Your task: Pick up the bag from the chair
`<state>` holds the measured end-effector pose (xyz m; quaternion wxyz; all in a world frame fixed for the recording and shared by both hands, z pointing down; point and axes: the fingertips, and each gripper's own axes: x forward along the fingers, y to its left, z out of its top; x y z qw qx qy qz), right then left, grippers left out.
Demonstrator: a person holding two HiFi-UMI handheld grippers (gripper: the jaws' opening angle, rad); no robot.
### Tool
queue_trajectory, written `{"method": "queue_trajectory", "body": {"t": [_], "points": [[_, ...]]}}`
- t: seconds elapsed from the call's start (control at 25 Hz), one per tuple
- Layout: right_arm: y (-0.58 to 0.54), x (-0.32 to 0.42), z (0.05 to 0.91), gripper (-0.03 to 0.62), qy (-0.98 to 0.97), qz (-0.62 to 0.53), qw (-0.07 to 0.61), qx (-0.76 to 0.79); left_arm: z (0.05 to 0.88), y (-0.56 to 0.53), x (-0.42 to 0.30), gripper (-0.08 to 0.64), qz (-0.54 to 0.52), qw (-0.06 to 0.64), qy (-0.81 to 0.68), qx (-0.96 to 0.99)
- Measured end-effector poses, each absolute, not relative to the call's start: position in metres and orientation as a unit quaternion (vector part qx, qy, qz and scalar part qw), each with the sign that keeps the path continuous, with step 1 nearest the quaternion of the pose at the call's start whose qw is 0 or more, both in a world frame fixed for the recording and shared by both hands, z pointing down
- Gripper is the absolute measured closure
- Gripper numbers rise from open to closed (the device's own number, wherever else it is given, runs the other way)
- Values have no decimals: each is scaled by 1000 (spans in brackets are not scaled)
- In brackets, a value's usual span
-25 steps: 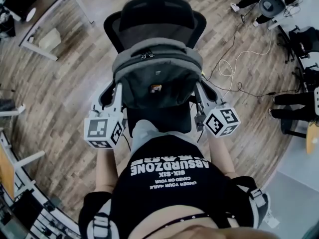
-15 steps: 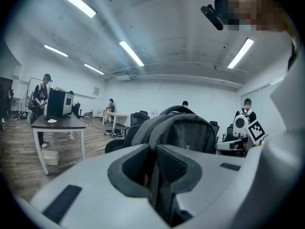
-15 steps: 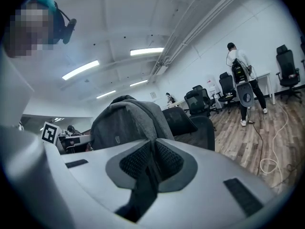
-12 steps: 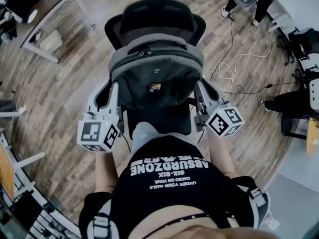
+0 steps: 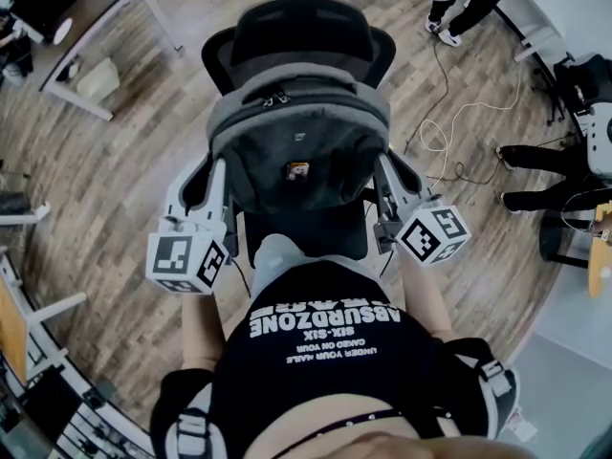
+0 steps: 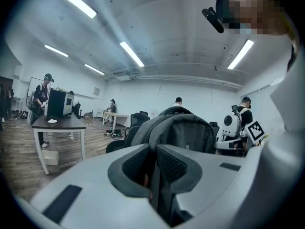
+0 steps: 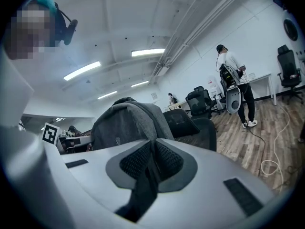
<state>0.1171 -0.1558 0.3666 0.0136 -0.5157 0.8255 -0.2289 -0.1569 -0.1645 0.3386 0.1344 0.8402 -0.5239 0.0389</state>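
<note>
Pinches a dark strap (image 6: 153, 178) of the grey bag (image 5: 298, 146) in the left gripper (image 6: 154, 148), with the pads (image 6: 172, 165) pressed almost together on it. Does the same with the right gripper (image 7: 153, 143): jaws closed on a dark strap (image 7: 142, 191) that hangs down between them. Holds the bag from both sides, in front of the backrest of the black chair (image 5: 304, 36) and over its seat. Stands on a wooden floor (image 5: 124, 161), with a white cable (image 5: 442, 122) looped to the chair's right. Shows a table (image 6: 62, 124) bearing a monitor (image 6: 59, 104) off to the left, a standing person (image 7: 233, 80) to the right, and strip lights (image 6: 131, 54) across a pale ceiling.
</note>
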Motion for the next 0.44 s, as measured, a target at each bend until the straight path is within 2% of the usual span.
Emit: {"method": "queue_trajectory", "body": {"t": [0.44], "points": [[-159, 114, 368, 543, 828, -213, -2, -519, 343, -168, -160, 499, 48, 133, -530, 836]]}}
